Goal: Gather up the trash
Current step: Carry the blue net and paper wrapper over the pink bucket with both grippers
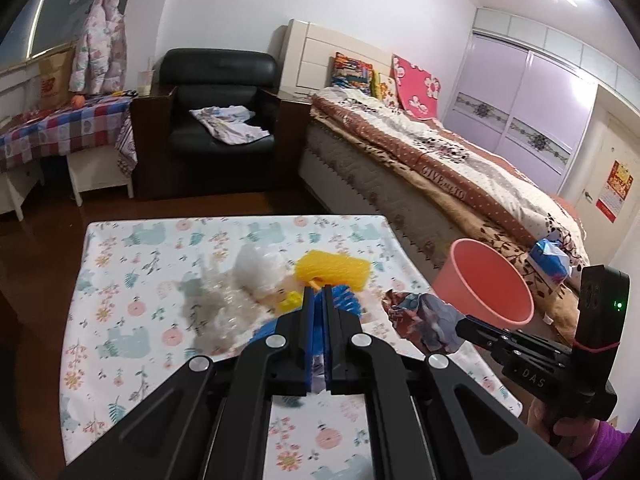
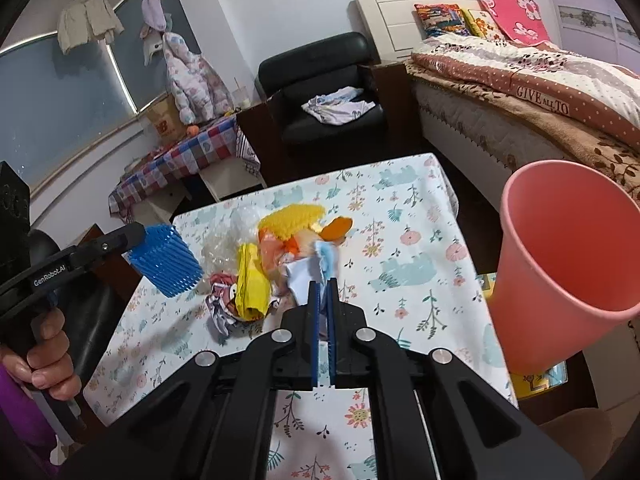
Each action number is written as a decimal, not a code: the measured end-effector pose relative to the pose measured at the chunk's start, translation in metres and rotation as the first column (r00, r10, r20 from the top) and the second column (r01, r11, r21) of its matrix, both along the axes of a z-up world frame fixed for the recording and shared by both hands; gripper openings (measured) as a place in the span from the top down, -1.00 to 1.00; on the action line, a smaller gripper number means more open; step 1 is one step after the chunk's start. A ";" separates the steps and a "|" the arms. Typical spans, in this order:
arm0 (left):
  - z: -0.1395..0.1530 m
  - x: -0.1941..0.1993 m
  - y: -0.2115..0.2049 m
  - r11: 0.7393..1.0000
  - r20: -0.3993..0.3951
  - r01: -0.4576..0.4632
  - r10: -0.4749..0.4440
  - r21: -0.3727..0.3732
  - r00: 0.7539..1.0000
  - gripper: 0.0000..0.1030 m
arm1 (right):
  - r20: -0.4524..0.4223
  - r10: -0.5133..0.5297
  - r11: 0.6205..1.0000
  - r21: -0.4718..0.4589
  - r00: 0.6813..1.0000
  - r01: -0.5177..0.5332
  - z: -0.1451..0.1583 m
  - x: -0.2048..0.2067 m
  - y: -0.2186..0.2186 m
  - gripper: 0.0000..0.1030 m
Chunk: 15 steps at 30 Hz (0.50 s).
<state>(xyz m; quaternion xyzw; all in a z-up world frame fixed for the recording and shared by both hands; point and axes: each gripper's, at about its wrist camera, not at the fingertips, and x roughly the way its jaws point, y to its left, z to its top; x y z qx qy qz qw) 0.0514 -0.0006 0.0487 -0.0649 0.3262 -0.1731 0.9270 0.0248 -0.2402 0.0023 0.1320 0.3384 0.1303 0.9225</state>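
My left gripper (image 1: 318, 290) is shut on a blue foam net (image 1: 346, 300), which hangs above the table; the right wrist view shows that blue foam net (image 2: 166, 258) held out at the left. My right gripper (image 2: 323, 282) is shut on a crumpled printed wrapper (image 2: 316, 270), and the left wrist view shows that wrapper (image 1: 420, 316) lifted next to the pink bin (image 1: 486, 284). On the floral tablecloth (image 2: 400, 240) lie a yellow foam net (image 2: 292, 218), clear plastic (image 1: 224, 308), a yellow packet (image 2: 252, 280) and an orange scrap (image 2: 338, 228).
The pink bin (image 2: 560, 264) stands off the table's right side, in front of the bed (image 1: 440, 160). A black armchair (image 1: 220, 92) and a side table with a checked cloth (image 1: 60, 128) stand beyond the table. A hand (image 2: 44, 356) holds the left gripper's handle.
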 end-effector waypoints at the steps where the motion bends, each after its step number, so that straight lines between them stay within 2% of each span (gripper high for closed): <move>1: 0.001 0.001 -0.004 1.000 0.003 0.008 -0.008 0.002 1.000 0.95 | 0.005 -0.006 1.000 0.001 1.000 0.006 0.001 0.000 -0.002 0.93; 15: 0.018 0.014 -0.079 0.987 0.048 0.160 -0.160 -0.002 0.986 0.95 | 0.048 -0.153 0.988 0.036 0.987 0.152 0.011 -0.006 -0.055 0.93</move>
